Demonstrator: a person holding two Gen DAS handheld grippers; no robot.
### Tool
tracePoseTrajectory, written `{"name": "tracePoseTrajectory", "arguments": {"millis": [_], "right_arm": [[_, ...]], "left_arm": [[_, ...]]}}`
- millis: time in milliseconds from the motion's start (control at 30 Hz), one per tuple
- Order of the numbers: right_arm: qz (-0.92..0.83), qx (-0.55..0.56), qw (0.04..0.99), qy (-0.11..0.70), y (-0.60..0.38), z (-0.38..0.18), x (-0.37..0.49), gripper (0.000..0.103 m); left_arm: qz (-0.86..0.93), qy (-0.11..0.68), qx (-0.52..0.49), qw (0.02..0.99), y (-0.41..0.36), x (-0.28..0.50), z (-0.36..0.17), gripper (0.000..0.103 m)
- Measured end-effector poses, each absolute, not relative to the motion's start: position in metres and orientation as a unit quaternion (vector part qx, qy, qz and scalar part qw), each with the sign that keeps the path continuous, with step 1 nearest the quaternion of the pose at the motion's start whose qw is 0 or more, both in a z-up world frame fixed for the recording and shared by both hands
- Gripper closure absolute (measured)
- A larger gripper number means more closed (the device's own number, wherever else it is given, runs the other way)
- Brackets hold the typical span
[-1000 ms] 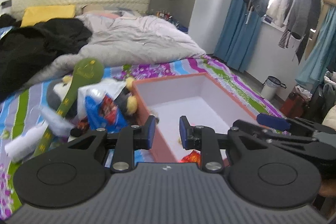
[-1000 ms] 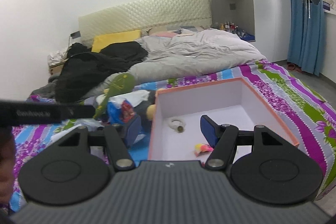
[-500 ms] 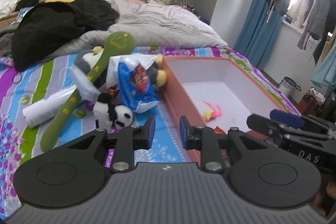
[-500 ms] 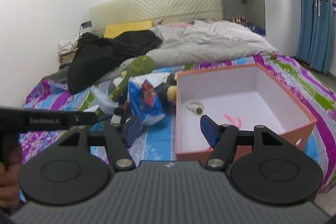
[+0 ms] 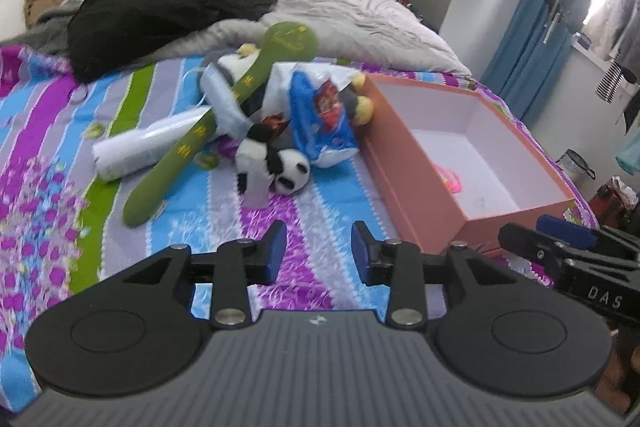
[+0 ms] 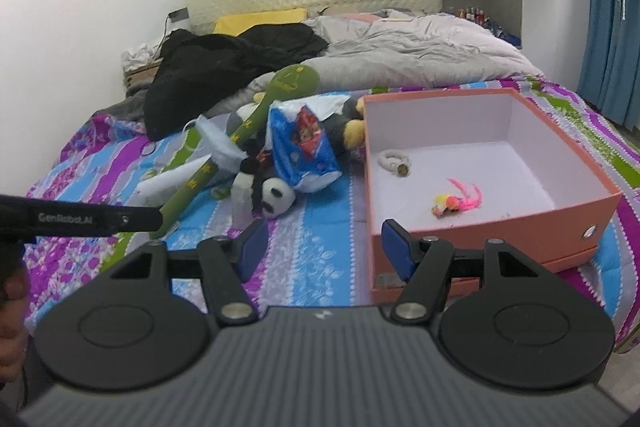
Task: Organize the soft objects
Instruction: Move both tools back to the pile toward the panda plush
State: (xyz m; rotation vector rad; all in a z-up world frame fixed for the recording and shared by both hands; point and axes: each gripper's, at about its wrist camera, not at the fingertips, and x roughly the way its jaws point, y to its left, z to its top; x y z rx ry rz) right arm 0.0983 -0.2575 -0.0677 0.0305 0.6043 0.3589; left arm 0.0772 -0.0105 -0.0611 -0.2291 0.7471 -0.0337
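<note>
A striped bed carries an open orange box and, left of it, heaped soft toys with a panda nearest; left gripper fingers just opening, empty; right gripper fingers apart, empty.

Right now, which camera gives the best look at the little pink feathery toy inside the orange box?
The right wrist view: the pink feathery toy lies in full sight on the white floor of the orange box. In the left wrist view the box's near wall hides most of it, leaving only a pink sliver.
</note>
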Motion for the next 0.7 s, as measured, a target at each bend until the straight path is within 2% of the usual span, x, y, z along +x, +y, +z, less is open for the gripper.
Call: {"name": "tracePoseTrajectory", "arguments": {"millis": [33, 100, 700], "right_arm": [[0.179, 0.012, 0.937, 0.298, -0.254, -0.070, 0.097, 0.038], [0.183, 0.006, 0.935, 0.304, -0.248, -0.075, 0.099, 0.038], [0.207, -0.053, 0.922, 0.324, -0.188, -0.119, 0.137, 0.038]], "left_arm": [[-0.016, 0.367, -0.113, 0.923, -0.008, 0.076, -0.063, 0.052], [-0.013, 0.368, -0.109, 0.923, -0.002, 0.076, -0.068, 0.048], [0.012, 0.398, -0.125, 0.909, 0.045, 0.137, -0.124, 0.047]]}}
